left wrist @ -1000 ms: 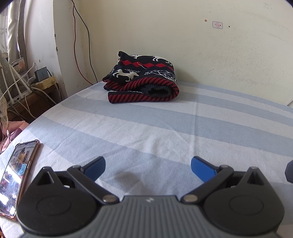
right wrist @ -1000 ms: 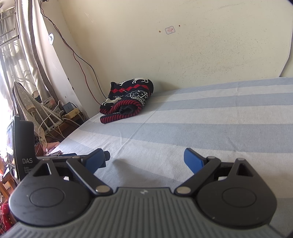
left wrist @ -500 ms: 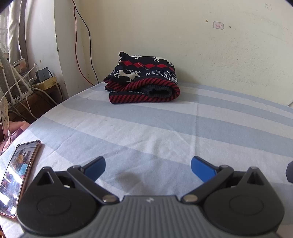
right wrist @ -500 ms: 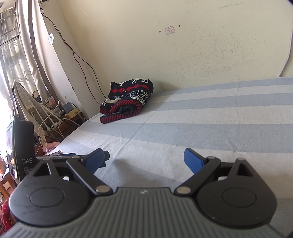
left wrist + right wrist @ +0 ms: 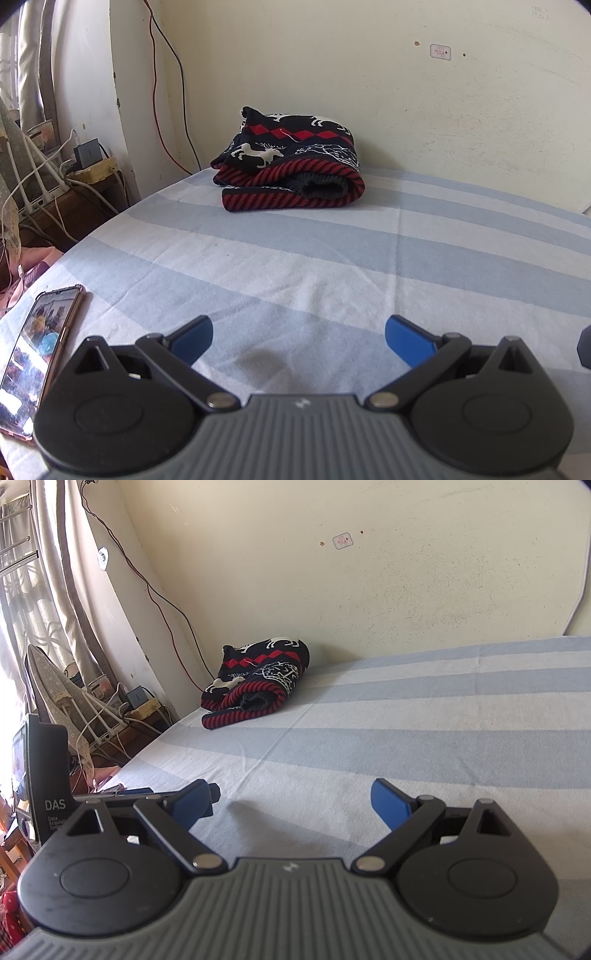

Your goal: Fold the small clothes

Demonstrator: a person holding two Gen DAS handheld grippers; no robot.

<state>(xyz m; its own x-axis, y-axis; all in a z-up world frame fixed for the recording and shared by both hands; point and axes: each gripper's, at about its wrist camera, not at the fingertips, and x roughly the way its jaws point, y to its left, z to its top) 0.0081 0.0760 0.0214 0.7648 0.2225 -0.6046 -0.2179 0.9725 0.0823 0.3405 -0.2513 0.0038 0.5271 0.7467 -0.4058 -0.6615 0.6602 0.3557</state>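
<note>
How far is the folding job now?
Done: the sweater lies folded by the wall on the bed. In hand: nothing; the left claw and right claw are open. Left: no other clothes are in view.

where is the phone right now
The phone lies screen-up on the striped bedsheet at the lower left of the left wrist view, beside the open left gripper and far from the folded sweater.
</note>
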